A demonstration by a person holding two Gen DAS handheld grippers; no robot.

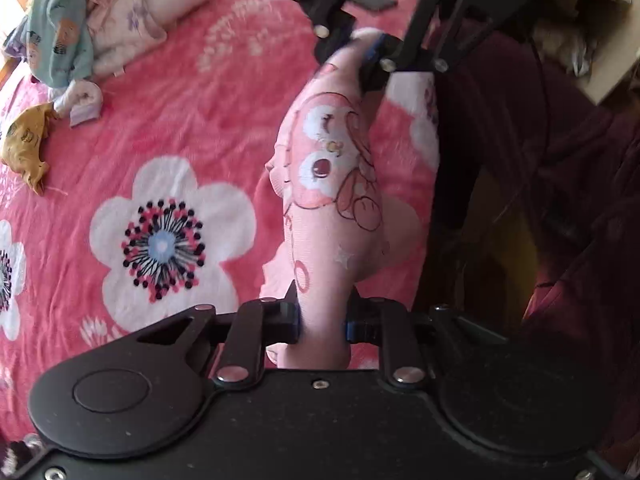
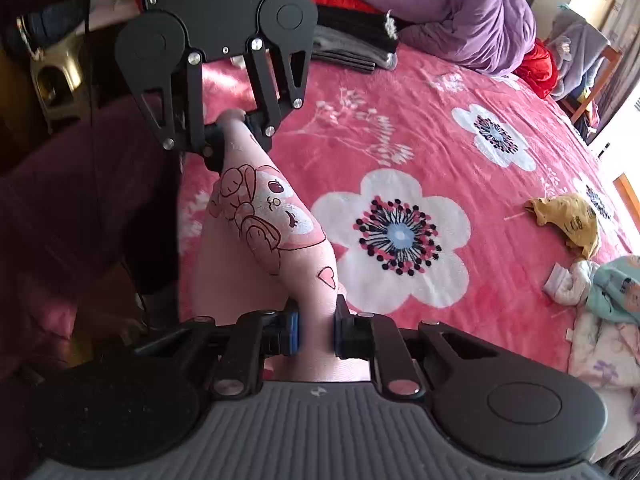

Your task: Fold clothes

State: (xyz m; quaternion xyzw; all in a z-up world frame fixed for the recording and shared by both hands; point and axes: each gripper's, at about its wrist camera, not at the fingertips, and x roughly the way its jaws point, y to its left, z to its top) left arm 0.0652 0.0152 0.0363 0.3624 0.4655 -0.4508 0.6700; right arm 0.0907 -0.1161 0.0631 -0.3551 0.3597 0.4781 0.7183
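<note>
A pale pink garment (image 1: 332,184) with a cartoon print hangs stretched between my two grippers above the bed. My left gripper (image 1: 322,322) is shut on one end of it. My right gripper (image 2: 314,330) is shut on the other end of the garment (image 2: 260,216). In the left wrist view the right gripper (image 1: 372,58) shows at the top, clamped on the cloth. In the right wrist view the left gripper (image 2: 230,136) shows at the upper left, clamped on the cloth. The parts inside the jaws are hidden.
The bed has a pink blanket with large white flowers (image 1: 168,240). A pile of unfolded clothes (image 1: 80,28) and a yellow garment (image 1: 28,144) lie at one side. A purple duvet (image 2: 460,8) and a dark folded stack (image 2: 352,48) lie at the bed's far end. A person in dark maroon (image 1: 560,160) stands beside it.
</note>
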